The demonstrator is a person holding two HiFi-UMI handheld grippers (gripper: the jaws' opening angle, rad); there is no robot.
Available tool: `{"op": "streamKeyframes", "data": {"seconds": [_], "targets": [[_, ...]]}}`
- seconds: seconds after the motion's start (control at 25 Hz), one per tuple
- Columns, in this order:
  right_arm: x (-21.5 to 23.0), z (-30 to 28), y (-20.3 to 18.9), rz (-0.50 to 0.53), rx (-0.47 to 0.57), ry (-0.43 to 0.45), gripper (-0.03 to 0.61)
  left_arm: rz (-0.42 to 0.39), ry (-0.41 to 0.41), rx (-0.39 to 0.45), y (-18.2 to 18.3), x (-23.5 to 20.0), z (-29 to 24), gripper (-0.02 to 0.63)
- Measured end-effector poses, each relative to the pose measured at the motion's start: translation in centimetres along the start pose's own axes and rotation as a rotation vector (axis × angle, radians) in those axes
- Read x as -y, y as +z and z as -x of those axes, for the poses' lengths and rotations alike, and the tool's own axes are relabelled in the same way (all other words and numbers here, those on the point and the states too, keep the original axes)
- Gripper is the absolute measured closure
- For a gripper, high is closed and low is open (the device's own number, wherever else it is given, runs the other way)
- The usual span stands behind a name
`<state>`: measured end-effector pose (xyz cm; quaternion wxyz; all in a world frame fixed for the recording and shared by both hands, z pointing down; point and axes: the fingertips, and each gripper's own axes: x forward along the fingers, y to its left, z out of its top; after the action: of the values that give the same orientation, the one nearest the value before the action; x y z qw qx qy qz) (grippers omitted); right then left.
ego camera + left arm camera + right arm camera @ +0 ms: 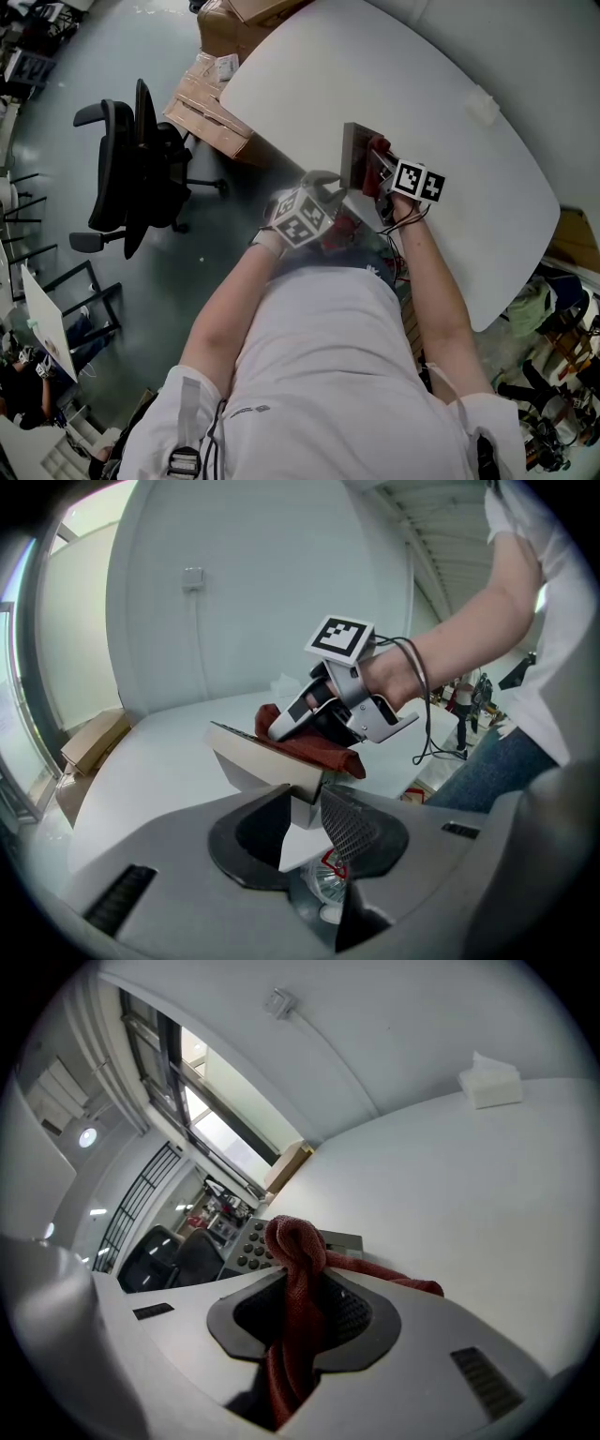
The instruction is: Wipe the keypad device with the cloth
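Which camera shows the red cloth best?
The right gripper view: the cloth fills the middle, bunched and pinched in the right gripper. The left gripper view shows it smaller, lying on the keypad device. The head view shows only a red sliver.

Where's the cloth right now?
The cloth is pinched in the right gripper, draped on the face of the keypad device, which the left gripper holds tilted at the white table's near edge.
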<state>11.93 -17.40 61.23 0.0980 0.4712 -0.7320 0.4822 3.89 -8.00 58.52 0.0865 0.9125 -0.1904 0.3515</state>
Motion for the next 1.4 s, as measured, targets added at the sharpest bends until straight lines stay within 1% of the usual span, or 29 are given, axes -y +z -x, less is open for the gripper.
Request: {"op": "streamKeyframes", "data": {"seconds": [0.32,0.6,0.84,1.16,1.4], "targets": [[2.7,0.1,-0.5,-0.043,-0.005,-0.047,0.491,0.0,-0.005,-0.002,0.0,0.0,0.0,0.508],[4.3,0.2,-0.9,-0.109,0.0,-0.07,0.489,0.008,-0.004,-0.001,0.0,0.0,0.0,0.508],[4.4,0.6,-1.3,-0.115,-0.001,-0.078,0.489,0.019,0.002,0.007,0.1,0.1,0.2,0.509],[4.0,1.1,-3.3,-0.131,0.002,-0.076,0.489,0.051,-0.023,0.005,-0.9,1.0,0.8,0.509],[3.4,1.6,-3.9,-0.12,-0.041,-0.06,0.489,0.055,-0.02,0.007,-1.2,1.3,1.3,0.509]]}}
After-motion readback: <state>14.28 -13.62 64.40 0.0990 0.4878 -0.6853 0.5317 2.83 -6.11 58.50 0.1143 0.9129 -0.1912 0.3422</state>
